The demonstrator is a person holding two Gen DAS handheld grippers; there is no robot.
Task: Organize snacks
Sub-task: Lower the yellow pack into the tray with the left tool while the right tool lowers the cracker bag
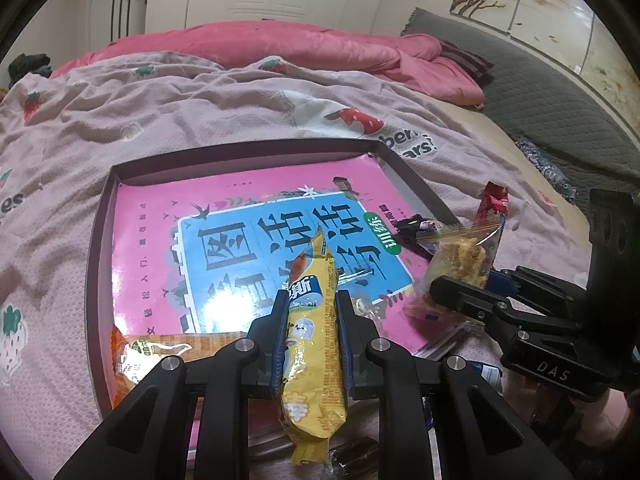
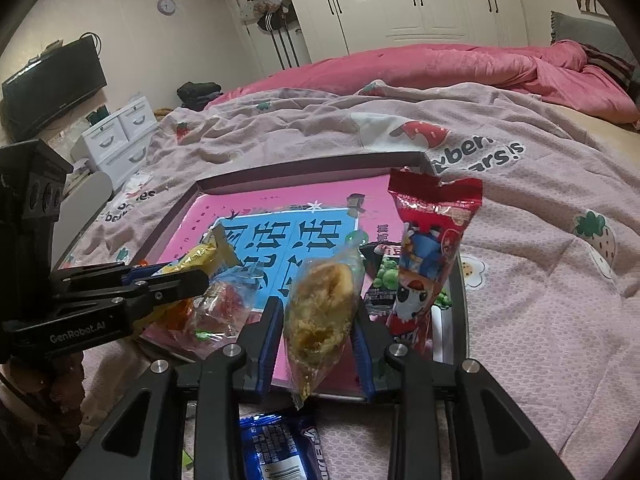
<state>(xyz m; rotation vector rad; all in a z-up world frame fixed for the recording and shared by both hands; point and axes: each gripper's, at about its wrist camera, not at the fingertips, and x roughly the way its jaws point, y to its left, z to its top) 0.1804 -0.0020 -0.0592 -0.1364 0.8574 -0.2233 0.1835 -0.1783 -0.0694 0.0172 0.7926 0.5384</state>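
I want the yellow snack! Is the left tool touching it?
Touching. The left wrist view shows the left tool with its blue pads pressed against both sides of the yellow snack, with no gap.

I see a yellow snack bar (image 1: 314,320) upright over the tray (image 1: 96,240); a clear-wrapped pastry (image 2: 320,308) and red packet (image 2: 424,260) also raised; an orange packet (image 1: 172,350) lying in the tray's near corner.
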